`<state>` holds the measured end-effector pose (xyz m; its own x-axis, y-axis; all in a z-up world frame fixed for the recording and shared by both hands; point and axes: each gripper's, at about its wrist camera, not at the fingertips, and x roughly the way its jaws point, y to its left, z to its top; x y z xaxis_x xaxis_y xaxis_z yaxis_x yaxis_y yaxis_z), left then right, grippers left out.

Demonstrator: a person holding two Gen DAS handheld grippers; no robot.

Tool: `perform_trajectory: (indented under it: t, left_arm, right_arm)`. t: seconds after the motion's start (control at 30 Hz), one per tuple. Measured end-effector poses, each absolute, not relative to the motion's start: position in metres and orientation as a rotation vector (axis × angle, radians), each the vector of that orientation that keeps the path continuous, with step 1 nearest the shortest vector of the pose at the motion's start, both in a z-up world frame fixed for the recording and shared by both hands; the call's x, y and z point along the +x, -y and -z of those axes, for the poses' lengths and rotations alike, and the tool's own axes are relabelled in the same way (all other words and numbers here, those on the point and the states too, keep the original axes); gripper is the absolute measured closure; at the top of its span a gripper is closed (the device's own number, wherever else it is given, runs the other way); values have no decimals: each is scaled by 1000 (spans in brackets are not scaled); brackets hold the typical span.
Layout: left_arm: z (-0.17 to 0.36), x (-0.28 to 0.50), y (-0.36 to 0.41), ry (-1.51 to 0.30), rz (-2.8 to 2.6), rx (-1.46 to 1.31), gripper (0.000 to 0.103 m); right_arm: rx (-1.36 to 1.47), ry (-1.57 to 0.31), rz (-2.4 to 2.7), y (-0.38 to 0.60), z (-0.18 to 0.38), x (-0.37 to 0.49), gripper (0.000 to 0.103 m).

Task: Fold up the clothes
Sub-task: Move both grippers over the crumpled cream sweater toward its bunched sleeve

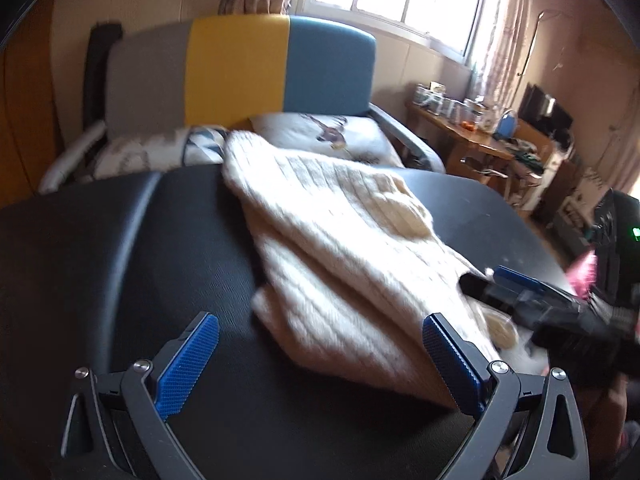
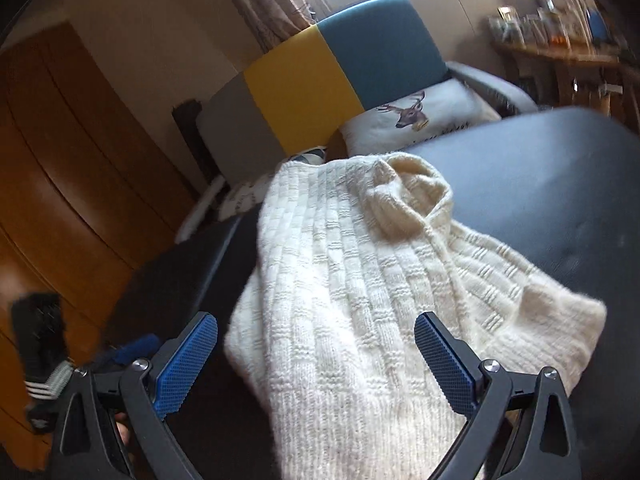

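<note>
A cream knitted sweater lies folded on a black table; it also shows in the right wrist view, collar at the far end. My left gripper is open and empty, just in front of the sweater's near corner. My right gripper is open over the sweater's near edge, its jaws on either side of the cloth. The right gripper also shows in the left wrist view at the sweater's right side.
A grey, yellow and blue sofa with a deer cushion stands behind the table. A wooden side table with jars is at the right under the window. A wooden wardrobe is at the left.
</note>
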<state>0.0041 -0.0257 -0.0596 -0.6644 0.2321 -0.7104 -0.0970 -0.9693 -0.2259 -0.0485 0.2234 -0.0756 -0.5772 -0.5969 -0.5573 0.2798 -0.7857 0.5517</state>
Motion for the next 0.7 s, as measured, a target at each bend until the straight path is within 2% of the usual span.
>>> perform_trajectory:
  t: [0.07,0.1,0.17,0.3,0.47,0.53,0.6,0.63,0.7]
  left_arm:
    - [73,13,39,308,-2652,-1198,0]
    - [80,19,46,325,-2643,-1199,0]
    - [94,30,61,370,-2616,-1218,0]
    - [121,47,94,576,-2497,-1299,1]
    - [133,62,114,629,-2493,-1371,0]
    - [134,63,114,636,-2496,-1395,0]
    - [132,59,114,649,-2498,-1416,0]
    - [131,54,113,656,-2490,-1421,0]
    - [125,44,110,676,-2460,-1411,0]
  right_arm:
    - [1047,685,2297,-244,83,-48,4]
    - [1055,721,2299,-252,86,-49,13]
    - [1091,788,2282,-263,95,-57,21]
    - [1160,909,2242,-282,114,-76,30]
    - [1233,962,2208,-289,140,-106,40]
    - [1271,951,2203,-286,148,-111,50]
    - [1308,939,2197,-284,155,-116,73]
    - [1284,968,2153,-284,156,-113,77]
    - [1231,965,2073,-280,152,-105,78]
